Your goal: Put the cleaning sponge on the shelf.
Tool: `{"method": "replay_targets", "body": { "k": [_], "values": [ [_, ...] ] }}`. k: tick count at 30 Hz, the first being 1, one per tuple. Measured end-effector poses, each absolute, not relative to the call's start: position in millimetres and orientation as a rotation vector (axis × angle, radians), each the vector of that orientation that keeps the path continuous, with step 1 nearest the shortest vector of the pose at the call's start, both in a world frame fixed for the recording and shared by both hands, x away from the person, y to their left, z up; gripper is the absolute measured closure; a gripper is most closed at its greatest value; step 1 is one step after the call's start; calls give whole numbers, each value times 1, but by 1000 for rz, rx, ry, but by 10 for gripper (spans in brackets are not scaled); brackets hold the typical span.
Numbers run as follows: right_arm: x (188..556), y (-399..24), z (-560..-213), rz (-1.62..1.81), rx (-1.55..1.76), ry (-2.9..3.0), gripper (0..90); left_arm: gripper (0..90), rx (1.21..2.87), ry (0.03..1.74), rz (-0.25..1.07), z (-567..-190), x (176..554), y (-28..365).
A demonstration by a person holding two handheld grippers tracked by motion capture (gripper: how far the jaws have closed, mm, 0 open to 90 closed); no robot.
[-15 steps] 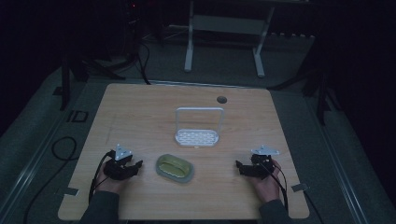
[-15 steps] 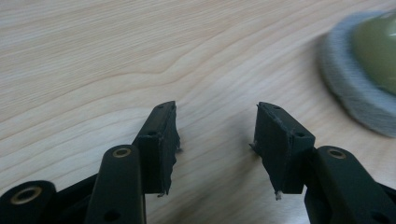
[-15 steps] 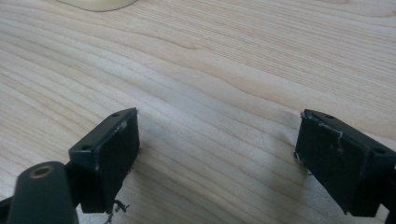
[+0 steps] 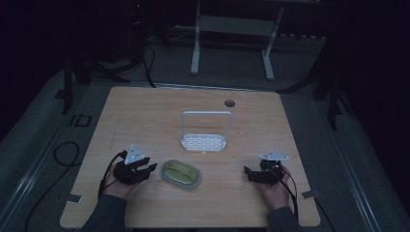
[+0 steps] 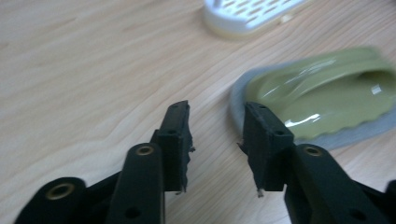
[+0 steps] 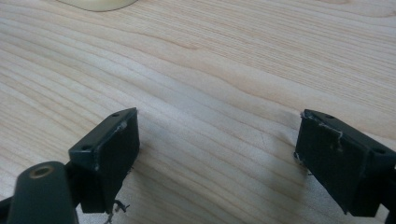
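While the high view shows both grippers near the table's [image 4: 145, 111] front edge, left gripper [image 5: 217, 126] view shows jaws parted, empty, beside the green dish [image 5: 322, 93], right gripper [image 6: 217, 149] wide, empty, nothing shifted since earlier.

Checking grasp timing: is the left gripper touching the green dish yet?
Apart. In the left gripper view, bare table shows between the left gripper and the green dish.
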State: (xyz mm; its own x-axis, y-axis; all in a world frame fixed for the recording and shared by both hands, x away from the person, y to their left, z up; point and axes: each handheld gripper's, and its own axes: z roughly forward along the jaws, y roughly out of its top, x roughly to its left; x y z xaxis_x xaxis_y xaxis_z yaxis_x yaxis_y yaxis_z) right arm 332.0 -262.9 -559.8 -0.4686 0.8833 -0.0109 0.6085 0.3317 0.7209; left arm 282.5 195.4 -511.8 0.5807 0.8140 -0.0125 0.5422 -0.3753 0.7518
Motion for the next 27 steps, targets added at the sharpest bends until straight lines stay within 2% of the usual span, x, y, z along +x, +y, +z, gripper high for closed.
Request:
{"method": "replay_targets", "body": {
  "k": [3,4,6,12,21,27],
  "values": [
    [332,-263,-560,928,1316,2200,132,661,2085,1036,459,-505,284,188],
    [332,-263,-560,928,1316,2200,132,724,2085,1027,451,-504,285,186],
    [332,-263,-560,928,1316,2200,133,778,2089,1005,436,-501,286,181],
    [332,-263,-560,928,1316,2199,133,892,2131,939,425,-494,287,165],
    [332,-263,-560,929,1316,2199,133,895,2172,850,337,-495,294,136],
    [332,-263,-560,928,1316,2199,133,895,2210,795,336,-497,295,113]
  ]
}}
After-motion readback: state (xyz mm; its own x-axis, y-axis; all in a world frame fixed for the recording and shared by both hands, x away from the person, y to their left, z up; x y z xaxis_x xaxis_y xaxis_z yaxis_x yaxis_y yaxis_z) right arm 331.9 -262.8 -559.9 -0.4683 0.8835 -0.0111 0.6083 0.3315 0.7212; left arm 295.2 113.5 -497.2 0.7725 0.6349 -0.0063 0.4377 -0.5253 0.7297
